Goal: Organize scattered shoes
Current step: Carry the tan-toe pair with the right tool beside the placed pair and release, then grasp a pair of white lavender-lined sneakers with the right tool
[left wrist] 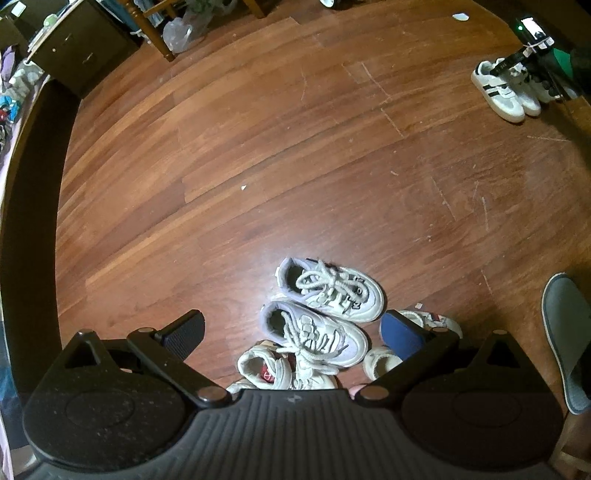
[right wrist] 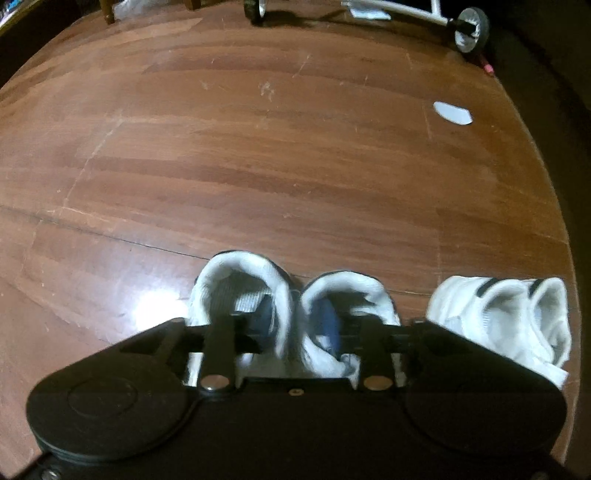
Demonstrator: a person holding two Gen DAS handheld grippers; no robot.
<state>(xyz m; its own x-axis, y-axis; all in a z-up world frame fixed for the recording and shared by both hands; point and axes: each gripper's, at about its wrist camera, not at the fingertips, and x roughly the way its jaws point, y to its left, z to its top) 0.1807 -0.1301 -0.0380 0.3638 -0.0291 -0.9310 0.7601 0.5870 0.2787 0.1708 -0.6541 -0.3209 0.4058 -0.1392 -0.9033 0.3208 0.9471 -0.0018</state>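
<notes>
In the left wrist view my left gripper (left wrist: pixel 291 334) hangs open and wide over a heap of small shoes. Two white-lilac laced sneakers (left wrist: pixel 328 291) lie side by side between its fingers, with a cream shoe with a red lining (left wrist: pixel 266 369) below them. More small shoes (left wrist: pixel 432 321) sit partly under the blue-padded finger. Far off, my right gripper (left wrist: pixel 532 62) is at a row of white black-striped sneakers (left wrist: pixel 498 92). Seen from the right wrist, the right gripper (right wrist: pixel 293 325) has one finger inside each of two white sneakers (right wrist: pixel 240 280). Their adjoining collars stand loosely between the open jaws. A third white sneaker (right wrist: pixel 498 317) lies to the right.
A grey slipper (left wrist: pixel 565 339) lies at the right edge. A dark cabinet (left wrist: pixel 81 48), a wooden chair leg (left wrist: pixel 159 33) and a plastic bag (left wrist: pixel 181 31) stand at the back left. A white wheeled frame (right wrist: pixel 469 26) and a pale scrap (right wrist: pixel 452 112) lie beyond the right gripper.
</notes>
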